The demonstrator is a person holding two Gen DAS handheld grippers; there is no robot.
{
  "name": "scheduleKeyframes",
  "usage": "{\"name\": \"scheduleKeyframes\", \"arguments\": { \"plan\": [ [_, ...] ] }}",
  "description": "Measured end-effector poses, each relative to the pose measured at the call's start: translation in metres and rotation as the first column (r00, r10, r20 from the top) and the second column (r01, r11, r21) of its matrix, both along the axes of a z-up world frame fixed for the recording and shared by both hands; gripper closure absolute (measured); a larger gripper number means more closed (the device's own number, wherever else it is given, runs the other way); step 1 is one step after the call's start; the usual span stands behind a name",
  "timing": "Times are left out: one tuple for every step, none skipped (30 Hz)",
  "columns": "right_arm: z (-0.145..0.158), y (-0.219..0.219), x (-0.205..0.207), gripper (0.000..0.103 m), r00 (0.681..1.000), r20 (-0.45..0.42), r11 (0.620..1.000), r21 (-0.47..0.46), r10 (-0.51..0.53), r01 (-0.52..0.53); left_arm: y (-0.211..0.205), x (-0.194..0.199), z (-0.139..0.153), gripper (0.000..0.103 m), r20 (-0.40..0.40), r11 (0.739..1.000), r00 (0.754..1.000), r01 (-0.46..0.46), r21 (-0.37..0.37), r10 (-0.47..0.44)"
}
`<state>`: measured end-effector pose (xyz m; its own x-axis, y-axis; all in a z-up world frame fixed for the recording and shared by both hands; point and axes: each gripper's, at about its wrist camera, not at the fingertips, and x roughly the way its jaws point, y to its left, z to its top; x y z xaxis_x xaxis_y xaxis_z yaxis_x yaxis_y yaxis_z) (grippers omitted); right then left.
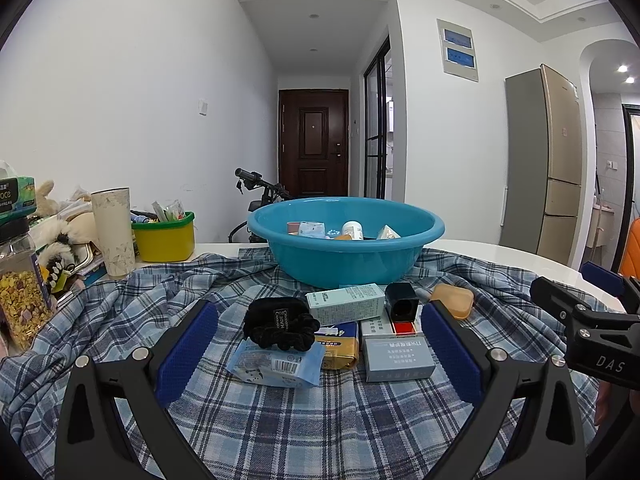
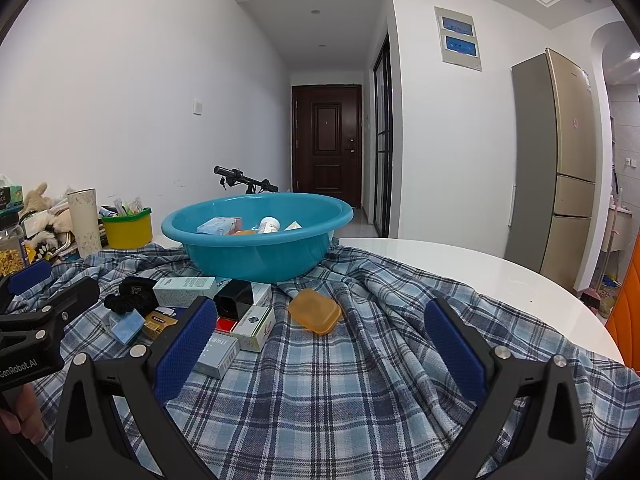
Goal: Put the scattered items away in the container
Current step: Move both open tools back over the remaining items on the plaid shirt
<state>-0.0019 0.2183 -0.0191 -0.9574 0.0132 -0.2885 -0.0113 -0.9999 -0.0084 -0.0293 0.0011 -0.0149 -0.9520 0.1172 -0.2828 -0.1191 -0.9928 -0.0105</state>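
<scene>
A blue basin (image 1: 346,256) (image 2: 256,256) stands on the plaid cloth (image 1: 320,420) and holds several small packs and a bottle. In front of it lie a black scrunchie (image 1: 280,326), a pale green box (image 1: 346,304), a black cube box (image 1: 402,300), a yellow-blue box (image 1: 338,346), a blue wipe pack (image 1: 276,364), a grey box (image 1: 398,356) and an orange soap case (image 1: 452,300) (image 2: 315,311). My left gripper (image 1: 320,344) is open and empty, its fingers flanking the pile. My right gripper (image 2: 320,344) is open and empty just before the soap case.
At the back left stand a yellow tub (image 1: 164,238), a cream tumbler (image 1: 113,232), a cereal jar (image 1: 20,288) and plush toys. The white table edge (image 2: 480,280) curves on the right. A fridge (image 2: 556,160) stands beyond.
</scene>
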Motion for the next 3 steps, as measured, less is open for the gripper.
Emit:
{"name": "scheduleKeyframes", "arguments": {
  "plan": [
    [0.0000,0.0003,0.0000,0.000,1.000,0.000,1.000,-0.001,-0.002,0.002,0.0001,0.0000,0.0001,0.000,0.000,1.000,1.000,-0.001,0.000,0.001],
    [0.0002,0.0006,0.0004,0.000,1.000,-0.001,1.000,-0.002,-0.004,0.004,0.0004,0.0002,0.0002,0.000,0.000,1.000,1.000,-0.001,-0.001,0.001],
    [0.0002,0.0007,0.0007,0.000,1.000,-0.001,1.000,-0.002,-0.005,0.005,0.0001,0.0001,0.0002,0.000,0.000,1.000,1.000,-0.001,0.000,0.001]
  ]
}}
